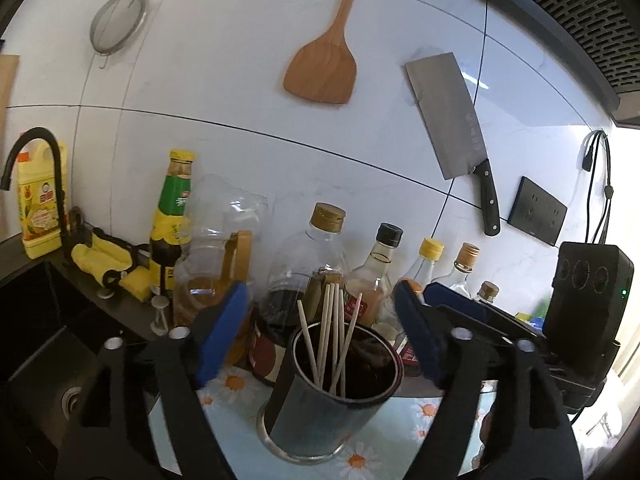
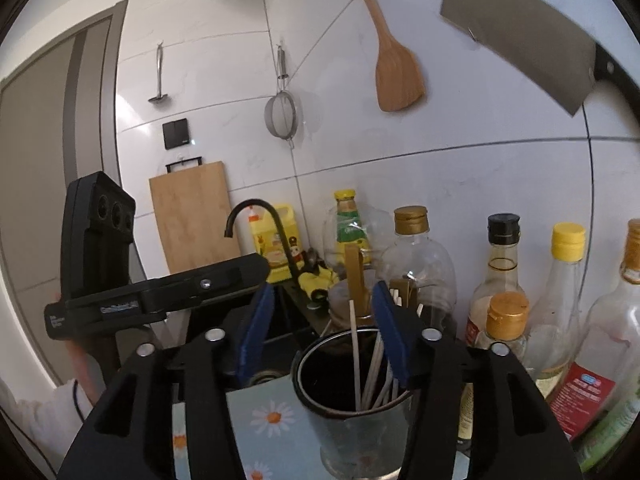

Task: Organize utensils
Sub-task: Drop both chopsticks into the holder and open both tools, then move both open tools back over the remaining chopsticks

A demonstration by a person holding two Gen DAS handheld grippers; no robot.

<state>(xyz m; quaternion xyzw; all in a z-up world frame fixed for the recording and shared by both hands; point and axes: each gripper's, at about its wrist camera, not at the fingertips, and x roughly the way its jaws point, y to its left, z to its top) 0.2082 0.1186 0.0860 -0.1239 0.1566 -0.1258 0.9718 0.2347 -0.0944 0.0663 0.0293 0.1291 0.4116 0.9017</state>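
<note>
A dark round utensil holder (image 1: 332, 400) stands on a daisy-print mat (image 1: 384, 436) and holds several pale chopsticks (image 1: 328, 328). My left gripper (image 1: 320, 334) is open and empty, its blue pads either side of the holder from above. In the right wrist view the same holder (image 2: 352, 404) with chopsticks (image 2: 356, 356) sits just below my right gripper (image 2: 322, 338), which is open and empty. The right pad (image 2: 390, 336) hangs over the holder's rim.
Several sauce and oil bottles (image 1: 376, 272) crowd the wall behind the holder. A wooden spatula (image 1: 324, 68), a cleaver (image 1: 452, 120) and a strainer (image 1: 118, 24) hang on the tiled wall. A black sink (image 1: 44, 360) with faucet (image 1: 44, 168) lies left. A cutting board (image 2: 192, 216) leans on the wall.
</note>
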